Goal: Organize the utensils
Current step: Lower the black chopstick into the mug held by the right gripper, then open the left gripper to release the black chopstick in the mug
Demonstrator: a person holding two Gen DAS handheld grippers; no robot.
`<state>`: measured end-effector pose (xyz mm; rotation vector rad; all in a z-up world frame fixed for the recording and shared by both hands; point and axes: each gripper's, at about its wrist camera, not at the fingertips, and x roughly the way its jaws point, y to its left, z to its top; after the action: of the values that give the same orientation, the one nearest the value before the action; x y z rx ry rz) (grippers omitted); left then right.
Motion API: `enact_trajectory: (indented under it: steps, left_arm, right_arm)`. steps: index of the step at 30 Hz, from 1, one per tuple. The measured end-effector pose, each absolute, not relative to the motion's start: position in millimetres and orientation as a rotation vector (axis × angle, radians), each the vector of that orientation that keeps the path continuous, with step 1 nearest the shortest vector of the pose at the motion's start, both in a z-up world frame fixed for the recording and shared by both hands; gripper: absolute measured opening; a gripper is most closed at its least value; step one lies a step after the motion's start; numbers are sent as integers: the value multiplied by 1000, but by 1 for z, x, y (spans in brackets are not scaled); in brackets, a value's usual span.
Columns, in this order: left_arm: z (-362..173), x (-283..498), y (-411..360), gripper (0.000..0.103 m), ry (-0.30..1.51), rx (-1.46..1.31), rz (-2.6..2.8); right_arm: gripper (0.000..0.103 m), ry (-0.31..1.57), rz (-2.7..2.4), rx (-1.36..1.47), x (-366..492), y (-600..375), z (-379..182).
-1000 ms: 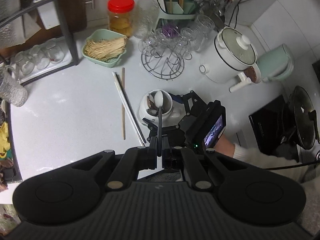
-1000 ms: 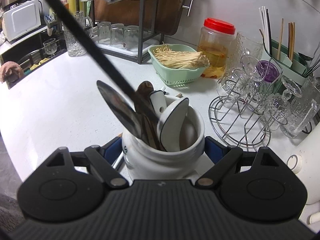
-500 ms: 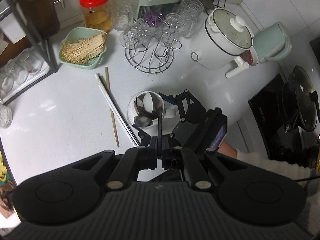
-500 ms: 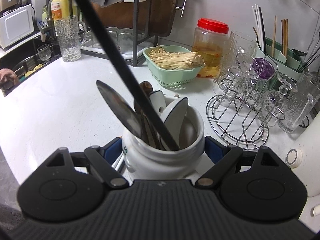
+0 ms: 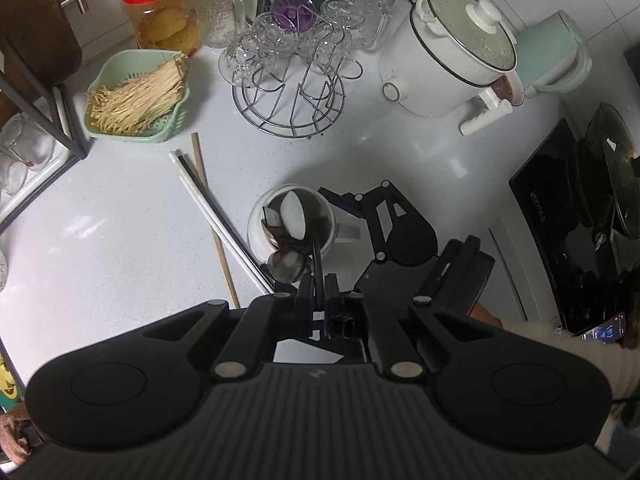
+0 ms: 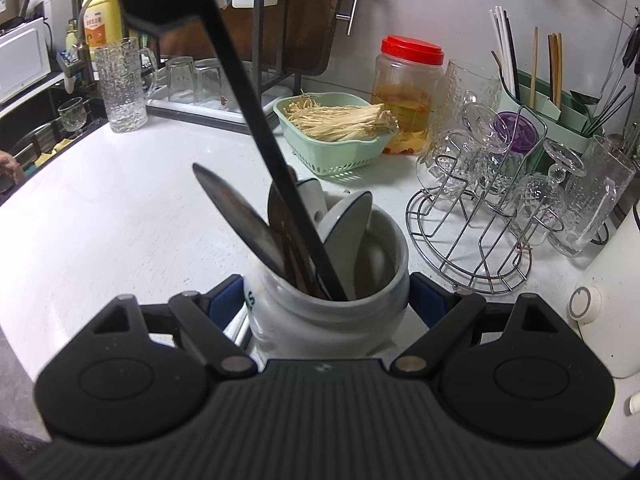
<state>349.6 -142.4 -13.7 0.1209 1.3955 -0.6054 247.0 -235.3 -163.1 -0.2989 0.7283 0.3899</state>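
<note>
Two grippers shared the step. The right gripper had its jaws set partway apart against opposite sides of the white ceramic crock, steadying it upright on the white counter. The left gripper, jaws pinched nearly shut on a black-handled utensil, pointed steeply down above the crock's mouth, with the utensil's lower end already inside the rim.

To finish this insertion well, the handle would best be lowered along its own line, towards the free side of the crock, and released only once the tip rests on the bottom; the right gripper should hold firm against tipping, since a crowded crock may shift when nudged.

Contents of the crock: a white ceramic spoon, a large metal spoon leaning towards the left of the right-wrist view, and dark utensils whose kind could not be told.

Loose chopsticks, white, dark and wooden, lay on the counter just beside the crock, not yet sorted. Further back, a green basket held pale noodle-like strands, a red-lidded jar held yellow preserves, a green caddy held upright chopsticks, and a wire rack carried glasses.
</note>
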Motion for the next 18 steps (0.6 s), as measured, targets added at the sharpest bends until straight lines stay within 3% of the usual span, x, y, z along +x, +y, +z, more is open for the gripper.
enact_trajectory:
  steps: [9, 13, 18]
  left_arm:
    - [-18, 344, -140, 6, 1357, 117, -598]
    - [-7, 335, -130, 29, 1298, 59, -594]
    - [6, 313, -113, 30, 1163, 5, -567]
  right_arm:
    - [90, 725, 358, -287, 245, -232, -164]
    - [90, 718, 351, -282, 243, -232, -164]
    - [90, 687, 342, -284, 239, -231, -167]
